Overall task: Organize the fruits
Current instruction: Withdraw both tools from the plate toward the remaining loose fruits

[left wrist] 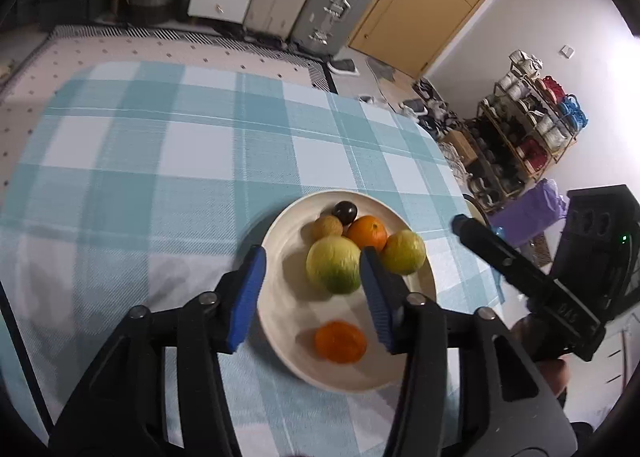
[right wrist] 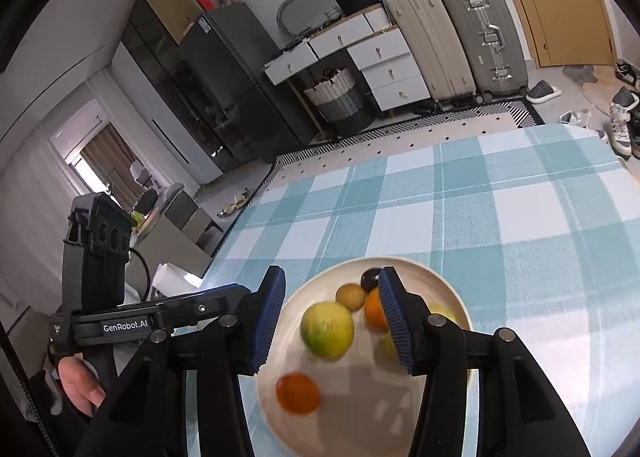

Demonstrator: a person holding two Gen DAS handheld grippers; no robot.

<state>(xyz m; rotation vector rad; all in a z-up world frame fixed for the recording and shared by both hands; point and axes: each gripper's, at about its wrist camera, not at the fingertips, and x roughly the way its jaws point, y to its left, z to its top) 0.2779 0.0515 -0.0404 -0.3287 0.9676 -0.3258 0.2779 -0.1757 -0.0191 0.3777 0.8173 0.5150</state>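
Both ribbed-padded hand-held grippers, left (left wrist: pixel 312 293) and right (right wrist: pixel 332 325), hang released above smooth, perhaps ceramic, round plate (left wrist: pixel 280 241).

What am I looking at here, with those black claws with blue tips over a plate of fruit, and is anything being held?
No robot here: a person holds a hand-operated claw tool in each hand, and each tool carries a wide-angle camera looking along its two blue-padded fingers. One picture comes from the left gripper, the other from the right gripper; each view also catches the other tool off to the side.

A white plate sits on a table with a blue checked cloth. On the plate lie six fruits: a large yellow-green fruit, a second yellowish one, an orange, a small tan fruit, a dark plum-like fruit, and an orange fruit lying apart, nearest the cameras.

Nothing is held. Both sets of jaws stand open above the plate, with no fruit pressed between them.
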